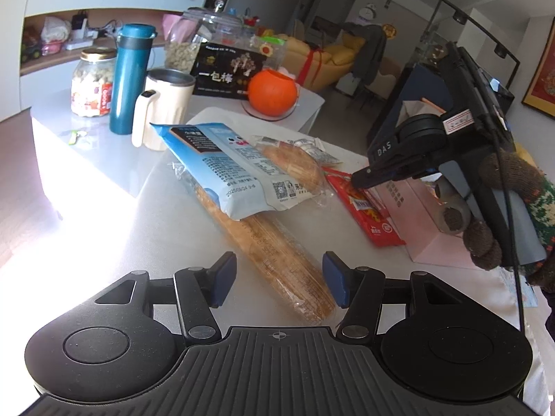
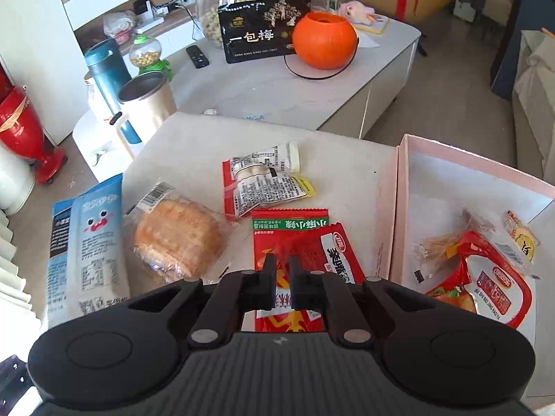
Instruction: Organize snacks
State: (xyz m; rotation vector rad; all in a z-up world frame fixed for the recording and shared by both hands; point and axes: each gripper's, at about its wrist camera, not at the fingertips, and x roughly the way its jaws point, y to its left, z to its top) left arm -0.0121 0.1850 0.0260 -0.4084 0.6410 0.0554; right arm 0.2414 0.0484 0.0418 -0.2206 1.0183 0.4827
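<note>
On a pale table (image 2: 194, 138), snack packets are seen spread out beside a pink box (image 2: 399, 180) that stands at the right edge.

The left gripper (image 1: 279, 279) is held low over the near end of a long wrapped bread stick (image 1: 277, 253). Its blue pads (image 1: 225, 277) are parted about halfway, one on each side of the bread, and no contact with it is seen. A blue-and-white snack bag (image 1: 229, 166) is laid across the far half of this bread. A round wrapped bun (image 2: 178, 235) is found just right of the blue bag.

The right gripper (image 2: 281, 270) is tipped steeply down over the red snack packets (image 2: 295, 239) lying just left of the box. Its jaws are drawn nearly together. From the left wrist view its tip is seen touching the top of a red packet (image 1: 364, 204), but whether the packet is pinched cannot be told. A gloved hand (image 1: 485, 228) is wrapped around the gripper's handle.

Inside the box, a red-and-white packet (image 2: 492, 287) and smaller wrapped snacks (image 2: 520, 239) are already lying. On the far table, an orange pumpkin-shaped container (image 2: 324, 41), a black bag (image 2: 260, 34), a teal bottle (image 1: 130, 79) and a cream mug (image 1: 166, 107) are set.
</note>
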